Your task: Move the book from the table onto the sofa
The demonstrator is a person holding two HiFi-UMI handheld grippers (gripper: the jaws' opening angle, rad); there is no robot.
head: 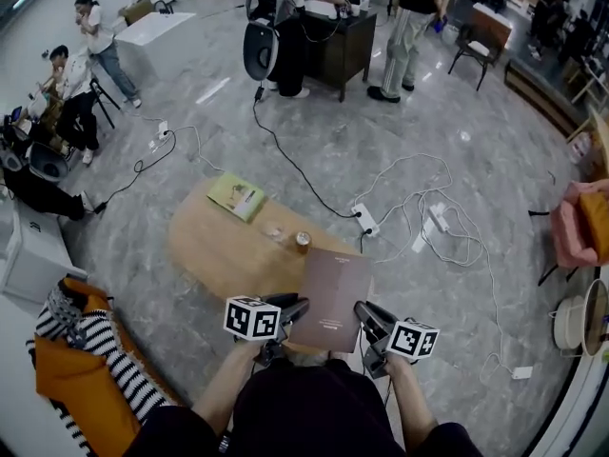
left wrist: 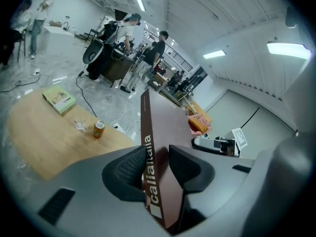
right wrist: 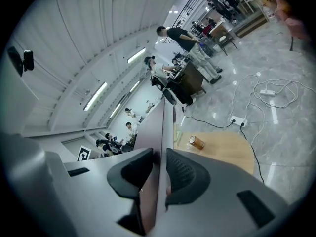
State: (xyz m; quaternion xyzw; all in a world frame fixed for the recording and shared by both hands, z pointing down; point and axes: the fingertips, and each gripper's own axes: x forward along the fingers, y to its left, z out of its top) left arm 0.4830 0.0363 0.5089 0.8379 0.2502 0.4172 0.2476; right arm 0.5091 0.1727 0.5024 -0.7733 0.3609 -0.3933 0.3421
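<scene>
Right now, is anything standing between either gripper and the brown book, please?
Nothing visible does. The left gripper and the right gripper are each clamped on the brown book, holding it over the near end of the table; the can stands clear beyond it.

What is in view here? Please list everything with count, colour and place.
brown book: one, brown, in the air by the table's near edge
table: one, light wood, mid-floor
green book: one, green, table's far end
can: one, orange, on the table
glass: one, clear, beside the can
power strips: at least two, white, on the floor right of the table
sofa: one, orange, lower left, striped cloth on it
chair: one, pink, right side
people: several, mixed clothing, in the background
left gripper: one, grey, shut on the brown book
right gripper: one, grey, shut on the brown book
</scene>
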